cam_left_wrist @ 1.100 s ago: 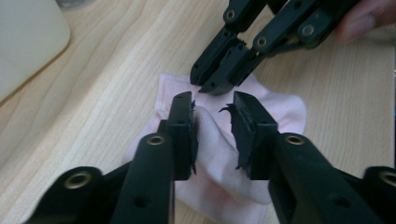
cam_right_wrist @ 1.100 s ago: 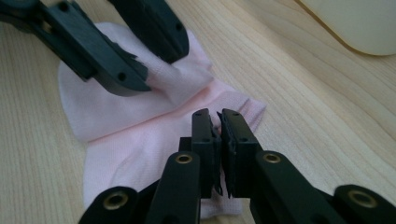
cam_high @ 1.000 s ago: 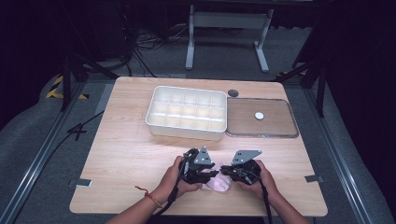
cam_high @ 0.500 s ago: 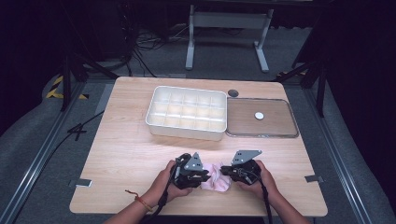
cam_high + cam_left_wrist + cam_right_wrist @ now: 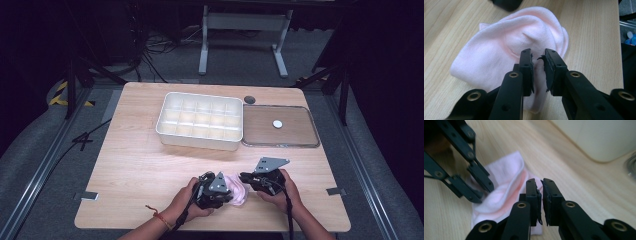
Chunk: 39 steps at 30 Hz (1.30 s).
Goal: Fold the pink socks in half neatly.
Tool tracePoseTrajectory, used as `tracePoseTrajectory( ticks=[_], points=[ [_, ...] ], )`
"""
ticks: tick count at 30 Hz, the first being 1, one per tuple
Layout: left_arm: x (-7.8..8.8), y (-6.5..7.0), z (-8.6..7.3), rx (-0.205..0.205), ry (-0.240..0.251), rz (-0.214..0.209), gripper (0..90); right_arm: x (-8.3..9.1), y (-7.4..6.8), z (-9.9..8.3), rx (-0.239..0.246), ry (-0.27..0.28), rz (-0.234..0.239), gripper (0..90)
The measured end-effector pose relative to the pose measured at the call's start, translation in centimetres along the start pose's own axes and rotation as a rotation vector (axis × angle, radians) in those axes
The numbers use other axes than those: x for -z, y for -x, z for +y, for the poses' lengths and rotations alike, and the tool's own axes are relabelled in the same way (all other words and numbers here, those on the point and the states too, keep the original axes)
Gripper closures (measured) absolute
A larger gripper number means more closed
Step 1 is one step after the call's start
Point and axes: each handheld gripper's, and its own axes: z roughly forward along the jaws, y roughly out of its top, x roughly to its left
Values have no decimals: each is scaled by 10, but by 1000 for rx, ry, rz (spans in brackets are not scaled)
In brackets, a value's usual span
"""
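Observation:
A soft pink knitted cloth (image 5: 239, 191) lies crumpled near the table's front edge, between my two grippers. My left gripper (image 5: 229, 195) comes at it from the left. In the left gripper view its jaws (image 5: 538, 53) have just been closing and now pinch a puckered fold of the cloth (image 5: 496, 47). My right gripper (image 5: 244, 177) meets the cloth's right end. In the right gripper view its jaws (image 5: 539, 182) stand nearly together on the cloth's edge (image 5: 506, 182). The left gripper (image 5: 482, 193) presses into the cloth at the left of that view.
A white tray with several compartments (image 5: 200, 142) stands at the middle back of the wooden table. To its right lies a flat clear-rimmed tray (image 5: 280, 145) holding a small white disc (image 5: 277, 123). A dark round spot (image 5: 249, 99) sits behind them.
My left hand has dropped toward the table's front edge, and its jaws have closed on the cloth. More of the pink cloth now shows between the grippers. The right hand has stayed put.

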Motion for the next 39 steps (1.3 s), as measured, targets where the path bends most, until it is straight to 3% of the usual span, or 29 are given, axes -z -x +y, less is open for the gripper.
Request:
tracePoseTrajectory(
  ticks=[4,7,9,11,13,15,16,18,19,20,23,25,27,28,33,36,39],
  points=[
    [0,-1,-1,10,8,-4,765,7,-11,7,39,45,22,840],
    [0,-1,-2,10,12,-2,756,2,-23,8,75,28,62,832],
    [1,-2,-3,20,18,-19,727,0,-25,8,95,16,60,827],
    [3,-5,-6,69,33,-43,724,-5,-27,7,118,-11,57,828],
    [8,-8,-9,93,42,-43,714,-11,-26,3,113,-45,61,836],
    [22,-12,-14,122,61,-7,680,-20,-23,-5,110,-95,57,844],
    [22,-12,-14,122,61,-7,659,-20,-23,-5,110,-95,57,844],
    [32,-14,-19,156,70,45,626,-22,-22,-7,92,-88,67,847],
    [37,-16,-22,186,77,76,601,-22,-22,-6,94,-92,66,847],
    [40,-17,-25,215,80,83,576,-22,-23,-6,107,-97,52,848],
    [40,-18,-32,262,79,84,533,-23,-27,-6,111,-100,37,852],
    [37,-18,-33,271,76,79,492,-23,-27,-6,106,-99,36,852],
    [32,-18,-32,324,103,61,455,-24,-27,-6,103,-94,31,852],
    [31,-19,-31,340,102,72,416,-24,-28,-6,101,-93,30,852],
    [22,-17,-29,324,60,105,404,-22,-28,-6,98,-81,22,804],
    [19,-16,-28,310,62,112,420,-18,-27,-5,102,-63,19,789],
    [18,-14,-29,236,50,138,439,-2,-27,1,109,-1,9,812]
  ],
)
